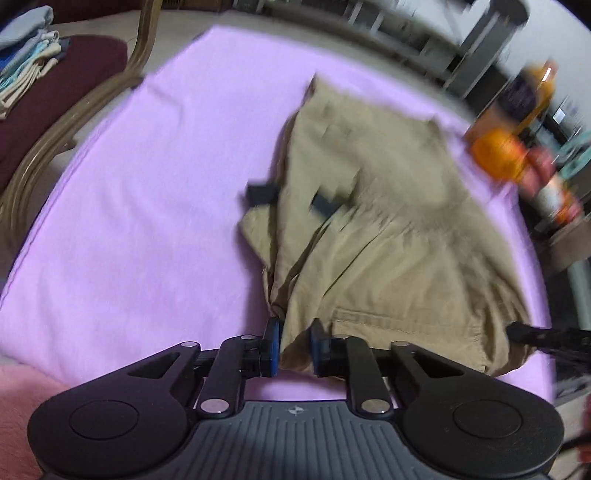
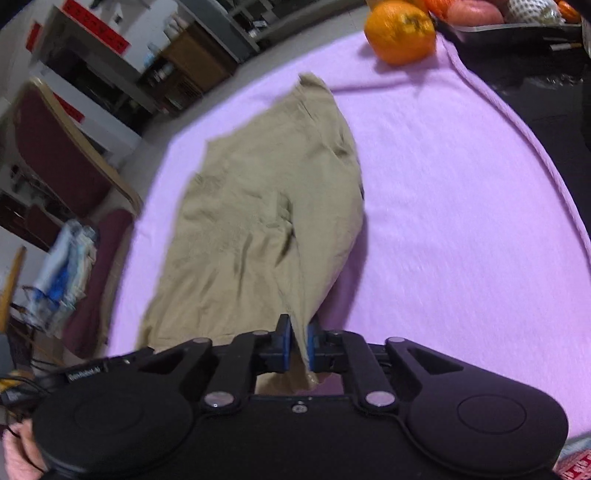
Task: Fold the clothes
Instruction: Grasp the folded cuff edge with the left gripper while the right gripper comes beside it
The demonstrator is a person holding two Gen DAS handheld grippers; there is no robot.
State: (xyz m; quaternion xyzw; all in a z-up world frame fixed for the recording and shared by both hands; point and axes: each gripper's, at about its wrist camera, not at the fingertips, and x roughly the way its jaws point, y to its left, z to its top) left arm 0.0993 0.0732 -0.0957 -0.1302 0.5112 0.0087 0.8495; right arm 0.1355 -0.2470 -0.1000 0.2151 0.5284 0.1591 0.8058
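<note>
Both tongs, left (image 1: 294, 345) and right (image 2: 299, 345), apparently pinch the khaki garment (image 1: 373, 229).

No text, label or number is legible anywhere.

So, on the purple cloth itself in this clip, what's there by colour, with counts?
Khaki garment: 1, with the left gripper and right gripper each shut on an edge
Orange fruit: 1, on the cloth's far corner
Total: 2

Garment (image 1: 369, 221) on blanket (image 1: 147, 184)
</note>
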